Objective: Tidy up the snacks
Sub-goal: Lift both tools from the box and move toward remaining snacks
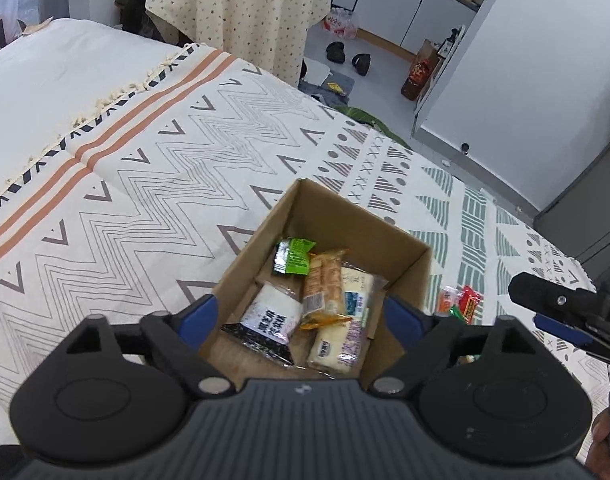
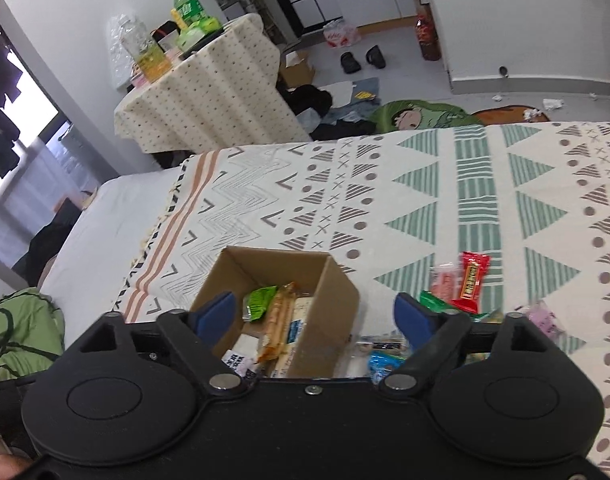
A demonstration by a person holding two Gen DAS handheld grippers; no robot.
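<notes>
Your left hand-held gripper has a dark grey ribbed body flanked by two black round housings. Black linkage arms pivot on silver screws and carry blue finger pads. Your right hand-held gripper has the same layout, with a black body and one small centre screw.

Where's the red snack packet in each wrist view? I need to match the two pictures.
Left wrist: red snack packet lies at right of centre on the bedspread, just right of the cardboard box.
Right wrist: red snack packet lies at right, in the loose pile.
Shared landmark: the cardboard box, left of the packet in both.
</notes>
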